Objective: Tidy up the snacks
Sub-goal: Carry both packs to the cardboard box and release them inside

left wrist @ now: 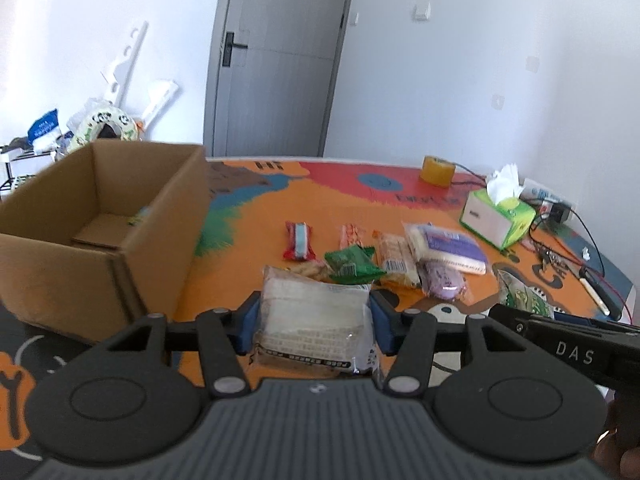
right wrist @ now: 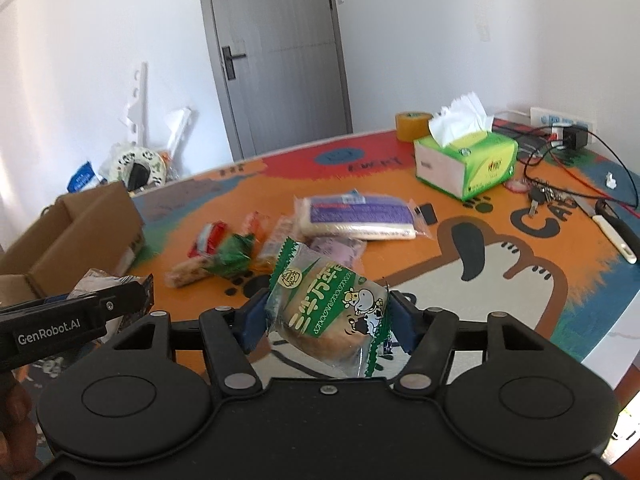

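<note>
Snacks point(left wrist: 384, 256): most are lying in a loose pile mid-counter point(left wrist: 400, 208), right of the cardboard box point(left wrist: 100, 220).

My left claw point(left wrist: 314, 322) is pinching a clear-wrapped white pack point(left wrist: 312, 320), blue pads pressing both its sides, pack sitting above the counter at the near edge. My right claw point(right wrist: 326, 318) is pinching a green-trimmed bun pack point(right wrist: 328, 312) with a cartoon cow on it, tilted, also clear of the counter surface.

Pile contents, from the left wrist view:
- red-and-blue wrapper point(left wrist: 298, 242), farthest left, lying apart
- pink-orange stick pack point(left wrist: 352, 236) just beside it
- green packet point(left wrist: 352, 266) overlapping a pale biscuit pack point(left wrist: 310, 270)
- orange-edged pack point(left wrist: 396, 262)
- long purple-label pack point(left wrist: 444, 248), lying partly on a round purple one point(left wrist: 444, 280)

Box is standing open-topped at the left; something small and greenish showing in its far inside corner, can't tell what.

Far right of the counter: green tissue box point(right wrist: 464, 160), yellow tape roll point(right wrist: 412, 124) just behind it, keys point(right wrist: 544, 196), black and red cables point(right wrist: 560, 152), white-handled tool point(right wrist: 612, 236) near the right edge.

Each claw is showing in the other's view, low at the side.
</note>
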Tool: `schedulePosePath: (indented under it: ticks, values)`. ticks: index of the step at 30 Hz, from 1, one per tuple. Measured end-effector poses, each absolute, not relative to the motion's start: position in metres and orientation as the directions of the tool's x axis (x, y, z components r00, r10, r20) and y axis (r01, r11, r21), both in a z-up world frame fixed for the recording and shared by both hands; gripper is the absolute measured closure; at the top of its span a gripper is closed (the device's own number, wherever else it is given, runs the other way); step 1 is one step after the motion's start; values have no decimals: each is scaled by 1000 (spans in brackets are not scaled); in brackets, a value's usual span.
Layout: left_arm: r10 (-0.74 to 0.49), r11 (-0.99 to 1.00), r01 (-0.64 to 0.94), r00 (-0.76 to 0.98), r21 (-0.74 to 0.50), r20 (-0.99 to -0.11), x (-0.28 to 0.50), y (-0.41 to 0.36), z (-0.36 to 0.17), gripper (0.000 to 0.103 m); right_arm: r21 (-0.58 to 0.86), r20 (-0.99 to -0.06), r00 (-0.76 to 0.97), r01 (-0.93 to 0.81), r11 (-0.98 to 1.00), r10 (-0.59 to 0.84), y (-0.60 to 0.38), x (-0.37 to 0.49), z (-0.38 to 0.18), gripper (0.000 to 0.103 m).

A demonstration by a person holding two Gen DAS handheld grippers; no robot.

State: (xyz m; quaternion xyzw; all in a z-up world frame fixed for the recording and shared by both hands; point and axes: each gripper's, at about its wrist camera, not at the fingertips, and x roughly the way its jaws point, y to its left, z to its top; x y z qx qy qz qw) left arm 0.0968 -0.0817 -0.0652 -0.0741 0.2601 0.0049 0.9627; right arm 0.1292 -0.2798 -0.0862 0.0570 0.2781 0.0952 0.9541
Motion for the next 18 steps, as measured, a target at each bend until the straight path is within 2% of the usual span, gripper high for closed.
schedulePosePath:
  ticks: [18]
  values:
    - [63, 983, -128, 908, -131, -415, 59, -43, -22, 49, 189, -414, 857, -249, 950, 307, -250, 107, -44, 41]
